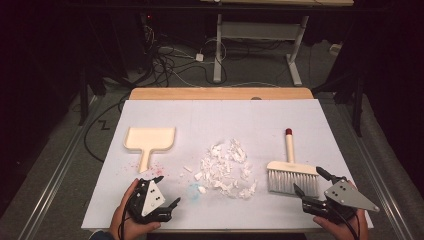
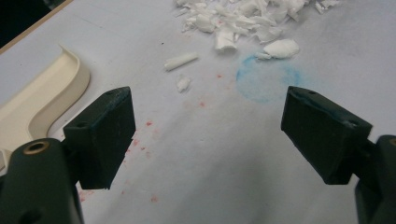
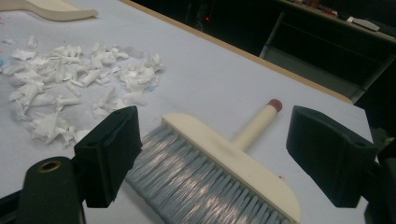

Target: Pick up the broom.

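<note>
Paper scraps [image 1: 226, 167] are heaped in the middle of the white table cover [image 1: 220, 120], between the two grippers. The left gripper [image 1: 165, 191] is held at the near edge, just in front of the handle of the cream dustpan [image 1: 149, 140]; the dustpan lies to the left of the scraps, its handle pointing toward the person. In the left gripper view the jaws are spread wide with nothing between them, and the dustpan rim [image 2: 56, 88] is seen beside the left jaw, apart from it. A few loose scraps [image 2: 181, 61] and a blue ring stain [image 2: 266, 79] lie ahead of the jaws.

The right gripper [image 1: 310, 182] is held near the front right corner, its jaws also wide apart and gripping nothing. The brush [image 1: 291, 172] lies directly before it, with the grey bristles [image 3: 196, 186] turned toward the person and the handle with the red tip [image 3: 274, 104] pointing away. In the right gripper view the bristles reach between the two jaws, but the pads are not pressed on them.

Both hands [image 1: 131, 220] are kept low at the near edge, each gripper tilted forward over the table.

Open room is left behind the scraps up to the wooden far edge [image 1: 220, 93], and a free strip is left between the scraps and the brush. The brush lies near the right edge of the cover.
</note>
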Tool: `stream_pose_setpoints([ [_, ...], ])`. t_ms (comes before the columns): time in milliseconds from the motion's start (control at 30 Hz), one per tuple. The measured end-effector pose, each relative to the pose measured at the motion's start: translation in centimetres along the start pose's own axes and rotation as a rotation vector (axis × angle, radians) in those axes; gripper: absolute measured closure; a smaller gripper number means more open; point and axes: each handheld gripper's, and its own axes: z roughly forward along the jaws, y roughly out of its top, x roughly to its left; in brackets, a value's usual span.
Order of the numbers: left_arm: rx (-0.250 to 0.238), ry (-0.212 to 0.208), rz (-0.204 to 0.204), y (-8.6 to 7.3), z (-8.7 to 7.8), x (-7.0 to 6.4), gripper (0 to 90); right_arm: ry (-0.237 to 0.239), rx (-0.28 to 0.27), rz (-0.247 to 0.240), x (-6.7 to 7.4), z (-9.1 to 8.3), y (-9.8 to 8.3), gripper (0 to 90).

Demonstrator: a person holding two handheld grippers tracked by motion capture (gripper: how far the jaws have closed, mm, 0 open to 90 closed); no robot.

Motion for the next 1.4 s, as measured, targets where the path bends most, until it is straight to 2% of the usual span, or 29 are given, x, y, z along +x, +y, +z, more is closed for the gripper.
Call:
stream_pose_setpoints([
  [500,0.004,-0.012,0.017,0.2,0.3,-0.1,16.9,-0.012,0.029,-0.003,-0.1,0.8,-0.2,18.6],
  [667,0.008,-0.019,0.029,0.2,0.4,-0.3,16.9,-0.042,0.070,0.005,-0.5,1.4,-0.1,18.7],
  [733,0.011,-0.018,0.028,0.2,0.4,-0.3,16.9,-0.073,0.106,0.010,-1.1,2.4,0.4,18.9],
  [767,0.011,-0.018,0.027,0.2,0.4,-0.3,16.9,-0.073,0.106,0.010,-1.1,2.4,0.4,18.9],
  [800,0.012,-0.018,0.026,0.1,0.4,-0.3,16.9,-0.084,0.141,0.029,-1.8,3.5,0.8,20.0],
  [833,0.015,-0.017,0.025,0.1,0.3,-0.3,16.9,-0.084,0.141,0.029,-1.8,3.5,0.8,20.0],
  [900,0.015,-0.016,0.023,0.1,0.3,-0.3,16.9,-0.086,0.217,0.068,-3.0,5.8,1.6,24.0],
  [933,0.015,-0.016,0.021,0.1,0.4,-0.3,16.9,-0.104,0.258,0.082,-3.5,6.8,1.9,25.4],
  [1000,0.016,-0.017,0.022,0.2,0.5,-0.3,16.9,-0.091,0.328,0.135,-4.4,8.8,2.2,26.4],
  [1067,0.023,-0.024,0.028,0.2,0.6,-0.4,16.9,-0.111,0.386,0.187,-5.1,10.6,2.2,29.7],
  [1100,0.023,-0.024,0.028,0.2,0.6,-0.4,16.9,-0.111,0.386,0.187,-5.1,10.6,2.2,29.7],
  [1133,0.026,-0.027,0.030,0.2,0.7,-0.4,16.9,-0.107,0.454,0.239,-5.7,12.8,1.8,33.0],
  [1233,0.027,-0.029,0.027,0.1,0.6,-0.4,16.9,-0.084,0.561,0.284,-6.0,15.2,1.0,35.1],
  [1333,0.026,-0.028,0.018,-0.1,0.5,-0.3,16.9,-0.081,0.577,0.307,-6.1,16.0,0.6,36.8],
  [1367,0.028,-0.027,0.018,-0.2,0.5,-0.3,16.9,-0.063,0.583,0.342,-6.6,16.3,0.6,39.3],
  [1400,0.028,-0.027,0.018,-0.2,0.4,-0.3,16.9,-0.058,0.589,0.341,-6.7,16.3,0.7,42.2],
])
